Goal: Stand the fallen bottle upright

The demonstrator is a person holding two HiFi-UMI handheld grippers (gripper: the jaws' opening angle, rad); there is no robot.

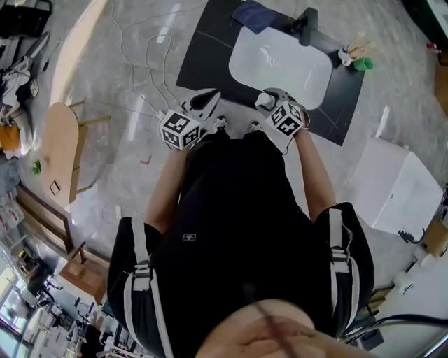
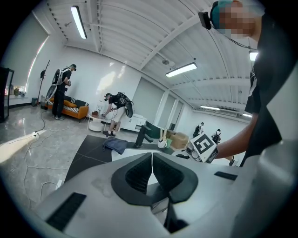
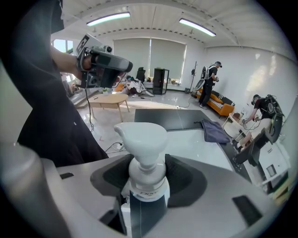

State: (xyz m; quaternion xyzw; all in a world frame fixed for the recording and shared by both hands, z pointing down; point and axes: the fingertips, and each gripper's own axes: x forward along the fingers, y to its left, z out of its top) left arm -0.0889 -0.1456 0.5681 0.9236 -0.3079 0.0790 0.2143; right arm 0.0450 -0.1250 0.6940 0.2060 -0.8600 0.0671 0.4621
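Right gripper [image 3: 148, 173]: clamped on the neck of the white pump bottle [image 3: 147, 139], carried in front of the chest, clear of every surface.
Left gripper [image 2: 152, 169]: jaws pressed together with nothing between them; it is kept beside the right one, judged to be in reserve for steadying.
Black counter [image 1: 199, 59]: seen just ahead of both grippers; flat, so judged the likely landing place.
White basin [image 1: 280, 70]: sunk into the counter, empty; its curved floor is judged poor footing.
Blue cloth [image 1: 255, 14]: left at the basin's far edge, out of the way.
Black faucet [image 1: 306, 26]: mounted at the far rim.
Bottle: pump head is pointed past the jaw tips, body toward the camera; not yet stood.
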